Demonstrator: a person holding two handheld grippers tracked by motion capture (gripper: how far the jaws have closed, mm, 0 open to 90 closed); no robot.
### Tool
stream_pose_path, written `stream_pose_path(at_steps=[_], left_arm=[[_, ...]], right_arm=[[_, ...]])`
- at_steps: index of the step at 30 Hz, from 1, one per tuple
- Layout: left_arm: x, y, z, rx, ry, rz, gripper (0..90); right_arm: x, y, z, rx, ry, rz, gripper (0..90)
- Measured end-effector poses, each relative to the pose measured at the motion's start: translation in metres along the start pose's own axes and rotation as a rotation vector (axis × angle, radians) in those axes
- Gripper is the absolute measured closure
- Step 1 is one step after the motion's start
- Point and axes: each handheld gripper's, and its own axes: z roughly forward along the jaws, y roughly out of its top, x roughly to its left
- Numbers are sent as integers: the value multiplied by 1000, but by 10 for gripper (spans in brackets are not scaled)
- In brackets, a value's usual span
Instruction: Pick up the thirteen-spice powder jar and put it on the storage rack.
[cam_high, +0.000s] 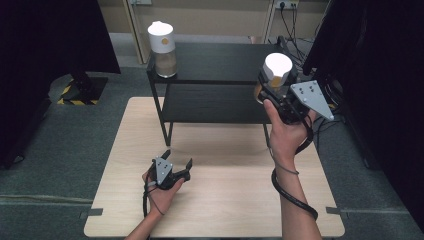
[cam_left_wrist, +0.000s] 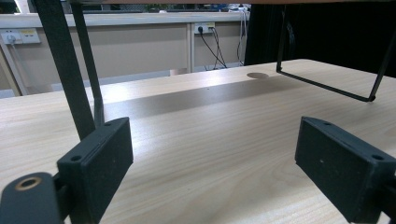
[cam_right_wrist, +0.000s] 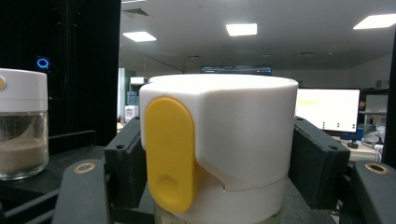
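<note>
Right gripper (cam_high: 272, 86) fingers pinch the white-lidded jar (cam_high: 276, 70) by its cap, held above the black shelf's (cam_high: 220, 55) right end; keep it upright and set it down level; left gripper (cam_high: 176, 162) idle on tabletop (cam_high: 225, 200), fingers spread.

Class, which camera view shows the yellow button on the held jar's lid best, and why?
The right gripper view: the yellow button faces the camera, close and sharp, on the white lid between the right claw's jaws. In the high view the held jar is seen from above, small, and the button cannot be made out.
</note>
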Motion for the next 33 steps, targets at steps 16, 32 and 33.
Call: stream_pose_path(at_steps=[16,32,33], left_arm=[[0,0,0,1,-2,-1,112],[0,0,0,0,-5,6,112],[0,0,0,-1,-5,5,112]], right_arm=[[-1,23,23,6,-24,-15,309],[-1,31,51,42,-45,-10,309],[-1,32,53,45,-48,-8,309]])
